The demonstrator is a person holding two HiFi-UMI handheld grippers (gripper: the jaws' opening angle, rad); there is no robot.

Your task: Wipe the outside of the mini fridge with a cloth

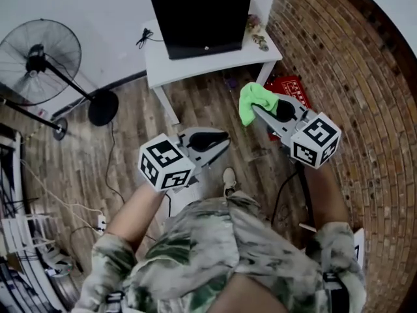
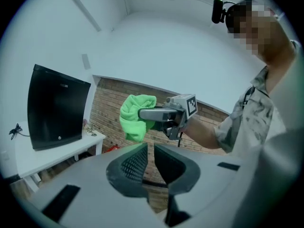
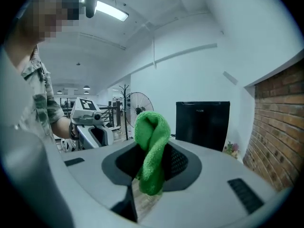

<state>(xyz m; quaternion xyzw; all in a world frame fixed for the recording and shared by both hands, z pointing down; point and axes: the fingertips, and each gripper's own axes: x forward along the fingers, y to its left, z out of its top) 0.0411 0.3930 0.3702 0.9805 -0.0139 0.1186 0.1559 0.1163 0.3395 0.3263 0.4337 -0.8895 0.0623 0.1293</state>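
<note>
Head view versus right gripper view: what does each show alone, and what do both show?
Head view only: a red object on the floor, the person's shoe. Right gripper view only: a ceiling light. Both: the green cloth clamped in the right gripper, the black mini fridge, the fan, the left gripper.
</note>
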